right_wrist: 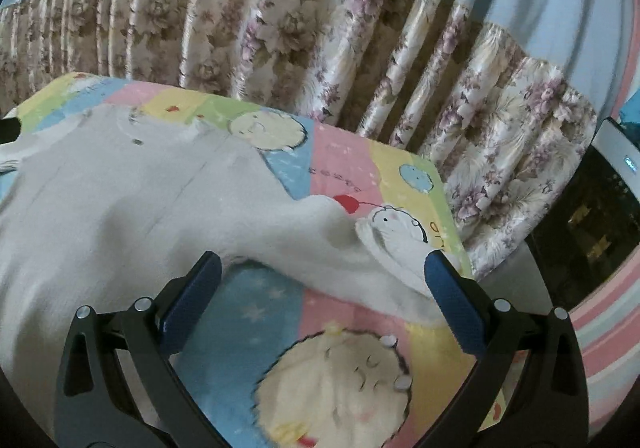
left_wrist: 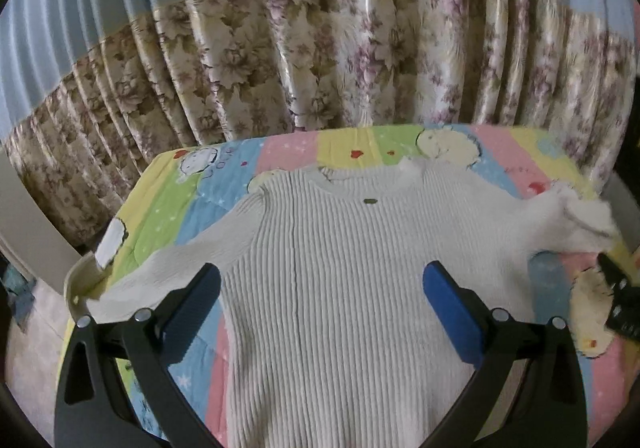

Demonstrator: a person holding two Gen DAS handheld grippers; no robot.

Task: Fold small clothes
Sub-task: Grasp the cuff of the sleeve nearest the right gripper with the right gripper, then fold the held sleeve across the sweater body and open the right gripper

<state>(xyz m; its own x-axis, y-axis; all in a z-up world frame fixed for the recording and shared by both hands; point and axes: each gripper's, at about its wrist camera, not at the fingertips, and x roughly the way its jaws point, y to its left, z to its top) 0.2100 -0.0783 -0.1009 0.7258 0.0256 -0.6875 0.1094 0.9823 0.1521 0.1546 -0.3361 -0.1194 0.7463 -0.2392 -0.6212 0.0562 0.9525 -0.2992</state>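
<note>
You've got the cream ribbed sweater (left_wrist: 340,268) lying flat and face up on the quilt-covered table (left_wrist: 360,146), neckline toward the far edge, both sleeves spread out to the sides. Nothing is folded yet, so the whole job looks to be ahead of you: sleeves in, then the body over.

Your left gripper (left_wrist: 320,276) hovers over the sweater's chest, tongs spread wide and empty. Your right gripper (right_wrist: 322,268) hangs above the right sleeve (right_wrist: 352,248), tongs just as wide, holding nothing; the fluffy cuff (right_wrist: 400,248) lies near the table's right edge, close by one blue pad. That sleeve looks like your first fold.

The quilt is a bright patchwork of pastel stripes and cartoon faces, slightly rumpled. Behind the far edge hangs a floral curtain (left_wrist: 320,48) with pale blue above. A dark appliance with a lit display (right_wrist: 600,188) stands off to the right.
</note>
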